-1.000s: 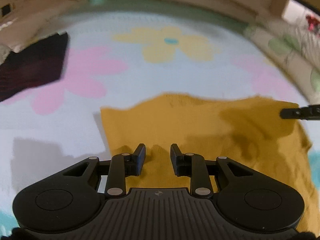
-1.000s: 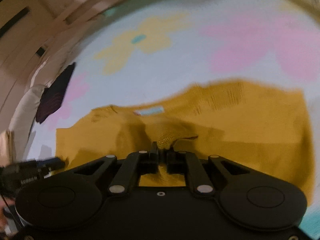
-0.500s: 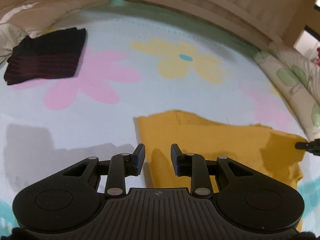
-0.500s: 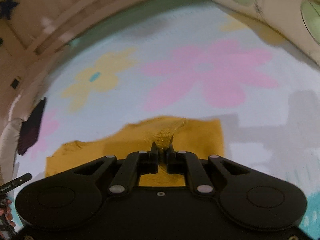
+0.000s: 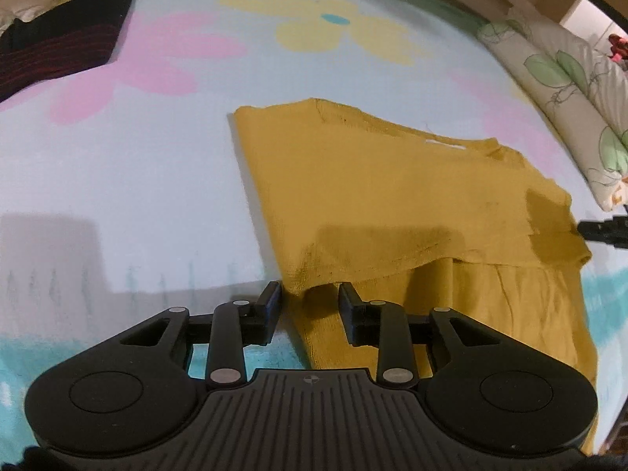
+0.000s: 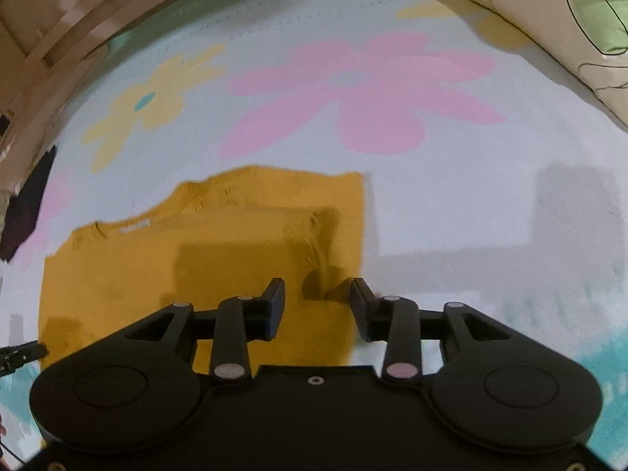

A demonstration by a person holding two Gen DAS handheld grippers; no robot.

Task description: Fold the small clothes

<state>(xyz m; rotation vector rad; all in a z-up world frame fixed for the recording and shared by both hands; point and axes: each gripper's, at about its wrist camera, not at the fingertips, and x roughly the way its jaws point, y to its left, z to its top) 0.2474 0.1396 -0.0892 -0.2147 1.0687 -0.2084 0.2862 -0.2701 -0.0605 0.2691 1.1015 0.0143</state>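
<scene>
Risk: both tongs, left [image 5: 309, 294] and right [image 6: 317, 292], gape empty; the shirt's [image 5: 392, 196] raised corner probably slumps, skewing the fold.

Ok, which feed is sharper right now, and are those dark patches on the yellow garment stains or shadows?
Left wrist view: fairly sharp, knit texture of the yellow garment is readable; the rim bends with fisheye distortion. Right wrist view: softer, the garment and flowered sheet look smeared. The dark patches look like shadows: blocky, soft-edged, lying just ahead of the left gripper and right gripper.
</scene>
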